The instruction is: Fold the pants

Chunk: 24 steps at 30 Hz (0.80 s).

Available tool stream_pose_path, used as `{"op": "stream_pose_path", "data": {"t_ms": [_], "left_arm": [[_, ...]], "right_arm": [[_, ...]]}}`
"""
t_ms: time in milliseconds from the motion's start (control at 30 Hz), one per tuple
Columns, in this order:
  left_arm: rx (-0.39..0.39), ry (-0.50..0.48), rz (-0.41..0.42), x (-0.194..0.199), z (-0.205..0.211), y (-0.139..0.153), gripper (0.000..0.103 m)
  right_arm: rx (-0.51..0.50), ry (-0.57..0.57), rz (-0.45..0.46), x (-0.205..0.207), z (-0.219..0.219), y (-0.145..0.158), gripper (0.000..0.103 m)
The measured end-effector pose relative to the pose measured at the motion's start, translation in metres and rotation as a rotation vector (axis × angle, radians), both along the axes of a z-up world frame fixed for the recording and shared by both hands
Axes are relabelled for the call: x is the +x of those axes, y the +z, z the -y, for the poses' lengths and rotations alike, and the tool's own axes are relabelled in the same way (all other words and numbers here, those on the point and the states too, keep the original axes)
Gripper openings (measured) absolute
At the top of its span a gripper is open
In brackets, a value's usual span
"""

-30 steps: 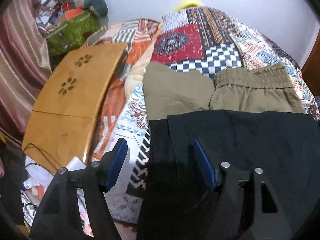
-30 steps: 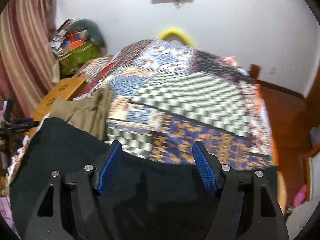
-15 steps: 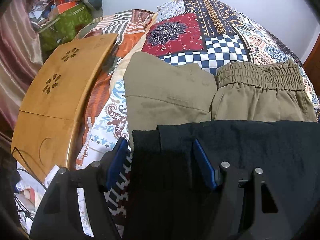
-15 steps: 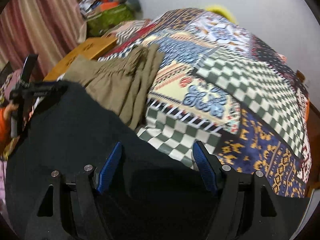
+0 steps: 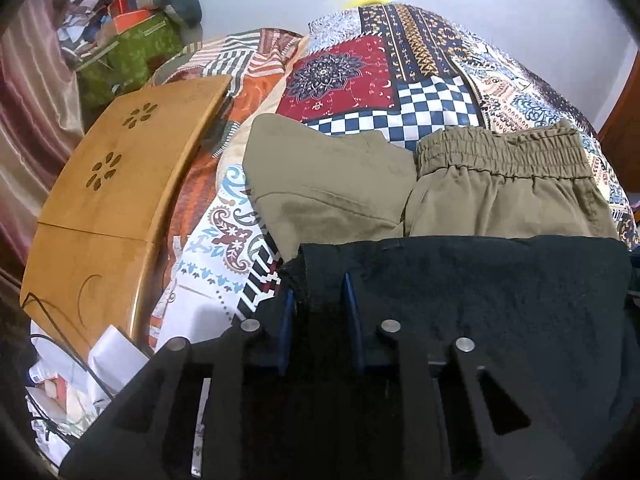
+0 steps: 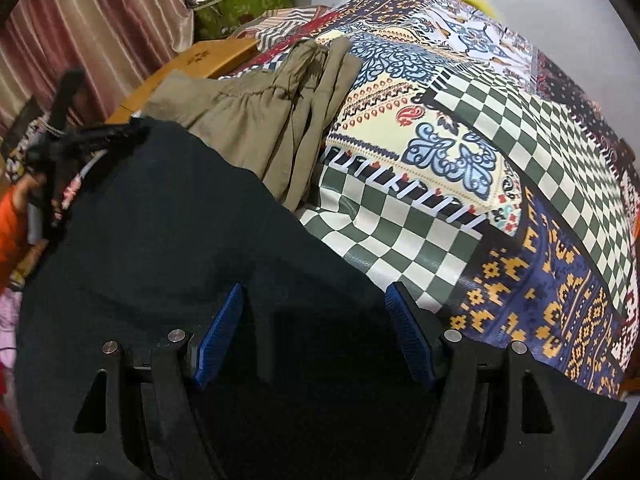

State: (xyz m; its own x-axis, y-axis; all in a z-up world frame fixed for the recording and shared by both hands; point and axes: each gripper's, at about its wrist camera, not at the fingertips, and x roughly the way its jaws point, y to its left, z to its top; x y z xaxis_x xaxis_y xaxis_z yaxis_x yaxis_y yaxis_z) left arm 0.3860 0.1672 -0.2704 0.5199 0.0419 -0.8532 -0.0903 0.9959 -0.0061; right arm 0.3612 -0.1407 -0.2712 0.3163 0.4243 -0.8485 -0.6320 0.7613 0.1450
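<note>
Black pants (image 5: 480, 300) lie spread at the near edge of the bed, also in the right wrist view (image 6: 160, 248). My left gripper (image 5: 318, 304) has its blue pads closed on the pants' left corner fold. My right gripper (image 6: 316, 332) is open, its pads wide apart over the pants' right part, with cloth lying between them. The left gripper shows at the pants' far corner in the right wrist view (image 6: 68, 148). Folded khaki pants (image 5: 440, 184) lie on the bedspread just beyond the black pants, also in the right wrist view (image 6: 272, 116).
A patchwork bedspread (image 5: 420, 72) covers the bed (image 6: 500, 168). A wooden lap table (image 5: 116, 184) stands at the left edge. A green bag and clutter (image 5: 128, 48) sit at the far left by a curtain (image 6: 80, 32). Papers and cables (image 5: 80, 380) lie below the lap table.
My left gripper has closed from wide open onto the black pants' left corner. My right gripper stayed open and tilted down over the pants.
</note>
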Motion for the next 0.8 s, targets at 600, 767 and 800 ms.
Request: {"op": "stream_pose_path", "data": {"t_ms": [600, 767, 800], "left_arm": [[-0.019, 0.005, 0.087, -0.034, -0.018, 0.048, 0.0], [-0.038, -0.02, 0.051, -0.031, -0.008, 0.048, 0.019], [-0.025, -0.023, 0.043, -0.03, -0.006, 0.046, 0.036]], "right_arm": [[0.064, -0.089, 0.272, -0.02, 0.016, 0.06, 0.004], [0.075, -0.085, 0.209, -0.015, 0.019, 0.059, 0.004], [0.073, -0.082, 0.199, -0.015, 0.017, 0.057, 0.004]]}}
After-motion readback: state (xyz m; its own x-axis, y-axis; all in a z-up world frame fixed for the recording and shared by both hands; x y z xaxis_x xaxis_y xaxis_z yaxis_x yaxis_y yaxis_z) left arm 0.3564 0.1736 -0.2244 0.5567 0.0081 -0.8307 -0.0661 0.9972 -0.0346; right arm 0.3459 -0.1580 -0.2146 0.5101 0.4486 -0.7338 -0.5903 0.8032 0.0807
